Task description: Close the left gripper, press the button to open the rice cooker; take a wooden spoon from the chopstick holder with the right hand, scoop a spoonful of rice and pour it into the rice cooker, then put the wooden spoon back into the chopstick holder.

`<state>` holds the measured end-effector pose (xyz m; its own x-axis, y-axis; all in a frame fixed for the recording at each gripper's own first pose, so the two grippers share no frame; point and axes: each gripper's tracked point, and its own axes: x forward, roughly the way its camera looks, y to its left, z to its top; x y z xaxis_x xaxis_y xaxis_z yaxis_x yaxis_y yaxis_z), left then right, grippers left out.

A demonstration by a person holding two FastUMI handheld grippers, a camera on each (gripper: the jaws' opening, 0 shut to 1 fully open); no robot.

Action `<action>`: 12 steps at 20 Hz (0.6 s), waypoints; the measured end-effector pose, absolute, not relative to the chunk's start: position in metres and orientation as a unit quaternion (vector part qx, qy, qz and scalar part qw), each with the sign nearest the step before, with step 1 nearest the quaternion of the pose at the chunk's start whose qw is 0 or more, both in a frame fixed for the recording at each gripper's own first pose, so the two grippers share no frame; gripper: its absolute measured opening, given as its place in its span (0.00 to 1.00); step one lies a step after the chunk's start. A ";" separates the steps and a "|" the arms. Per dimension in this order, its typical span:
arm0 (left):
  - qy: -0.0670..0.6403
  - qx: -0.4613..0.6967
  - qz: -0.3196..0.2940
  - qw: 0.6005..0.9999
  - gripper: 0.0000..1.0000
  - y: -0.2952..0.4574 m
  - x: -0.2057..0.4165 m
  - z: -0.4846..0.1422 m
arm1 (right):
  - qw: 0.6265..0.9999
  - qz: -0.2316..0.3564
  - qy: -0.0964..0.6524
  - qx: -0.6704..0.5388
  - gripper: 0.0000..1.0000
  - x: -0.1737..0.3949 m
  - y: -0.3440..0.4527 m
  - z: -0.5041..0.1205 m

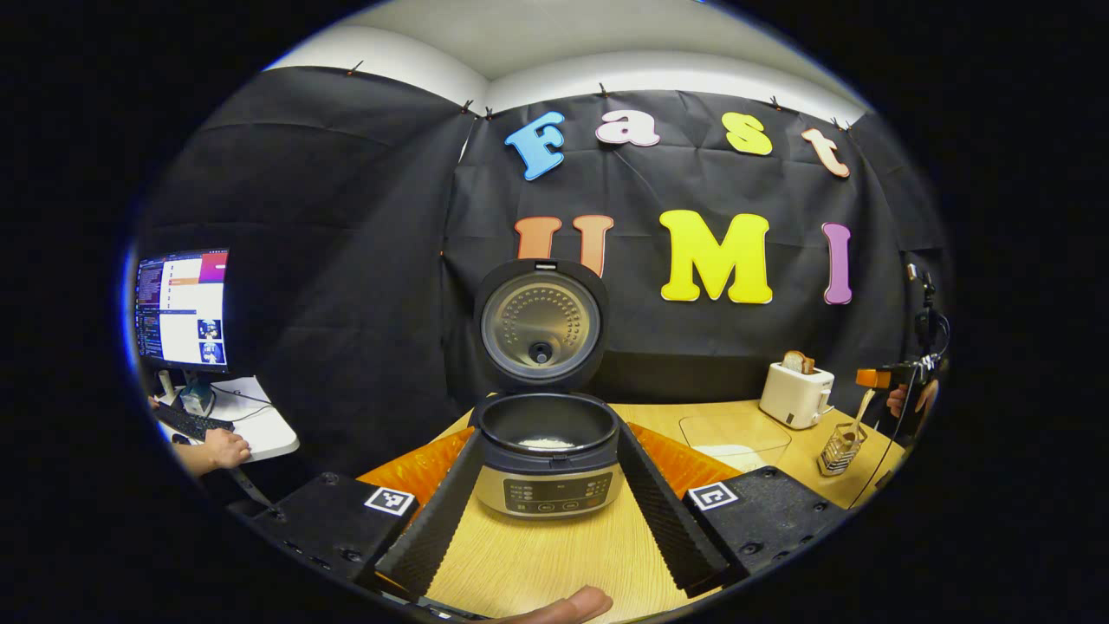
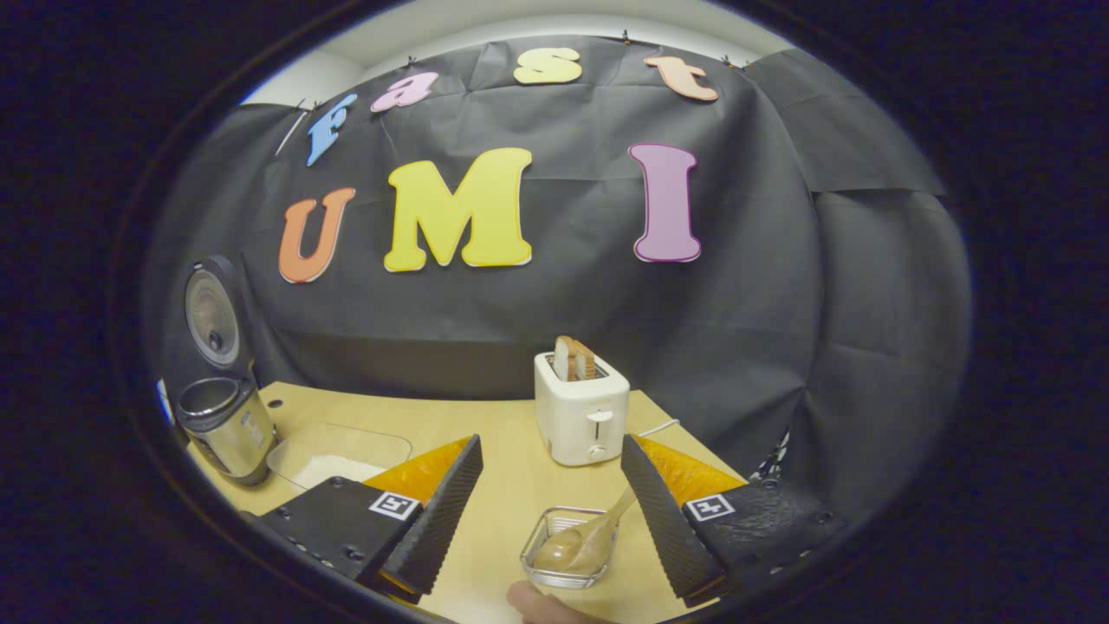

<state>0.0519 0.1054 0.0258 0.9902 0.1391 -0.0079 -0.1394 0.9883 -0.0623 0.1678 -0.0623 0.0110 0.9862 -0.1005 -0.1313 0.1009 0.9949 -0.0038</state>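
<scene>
The rice cooker point(image 1: 548, 485) stands on the table with its lid point(image 1: 541, 325) raised, and white rice lies in the pot. My left gripper point(image 1: 548, 431) is open, one finger on each side of the cooker's front, not touching it. In the right gripper view the wire chopstick holder point(image 2: 567, 555) sits low between the fingers of my open right gripper point(image 2: 550, 444). The wooden spoon point(image 2: 582, 541) lies in the holder, its handle leaning toward the right finger. The left gripper view also shows the right gripper point(image 1: 877, 378) just above the spoon point(image 1: 858, 416) and holder point(image 1: 840, 449).
A white toaster point(image 2: 580, 416) with bread stands behind the holder, near the cloth wall. A clear tray holding rice point(image 2: 340, 458) lies between the cooker point(image 2: 223, 425) and the holder. A monitor point(image 1: 182, 308), a keyboard and a person's hand point(image 1: 223, 449) are at the far left.
</scene>
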 end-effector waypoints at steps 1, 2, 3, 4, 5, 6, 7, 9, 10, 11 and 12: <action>0.003 -0.029 0.074 0.997 0.98 0.108 0.059 0.032 | 0.997 -0.040 0.063 0.005 0.98 0.166 -0.059 0.010; 0.006 -0.024 0.079 0.997 0.95 0.111 0.066 0.038 | 0.997 -0.035 0.062 0.004 0.98 0.166 -0.057 0.010; 0.006 -0.020 0.085 0.996 0.99 0.117 0.075 0.045 | 0.998 -0.032 0.057 0.002 0.95 0.165 -0.057 0.011; 0.006 -0.018 0.091 0.996 0.99 0.121 0.084 0.053 | 0.998 -0.029 0.053 0.002 0.94 0.163 -0.057 0.013; 0.005 -0.014 0.096 0.995 0.99 0.125 0.095 0.062 | 0.999 -0.022 0.049 0.004 0.94 0.162 -0.054 0.015; 0.007 -0.010 0.099 0.995 0.95 0.127 0.106 0.071 | 0.999 -0.008 0.045 0.010 0.95 0.160 -0.050 0.015; 0.006 -0.006 0.103 0.995 0.98 0.130 0.118 0.083 | 0.999 0.010 0.043 0.016 0.97 0.156 -0.044 0.015; 0.002 -0.006 0.108 0.994 0.99 0.132 0.145 0.108 | 0.998 0.030 0.040 0.026 0.96 0.151 -0.045 0.012; 0.001 -0.010 0.112 0.994 0.99 0.132 0.160 0.121 | 0.998 0.033 0.036 0.028 0.94 0.148 -0.048 0.012; 0.006 -0.012 0.111 0.994 0.99 0.132 0.173 0.131 | 0.999 0.036 0.030 0.028 0.97 0.147 -0.051 0.012; 0.008 -0.010 0.113 0.993 0.99 0.131 0.187 0.143 | 0.999 0.038 0.027 0.026 0.96 0.147 -0.054 0.013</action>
<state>0.1867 0.1311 0.1426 0.9742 0.2249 -0.0184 -0.2252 0.9741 -0.0180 0.1468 -0.0538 0.0132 0.9957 0.0768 -0.0515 -0.0740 0.9958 0.0543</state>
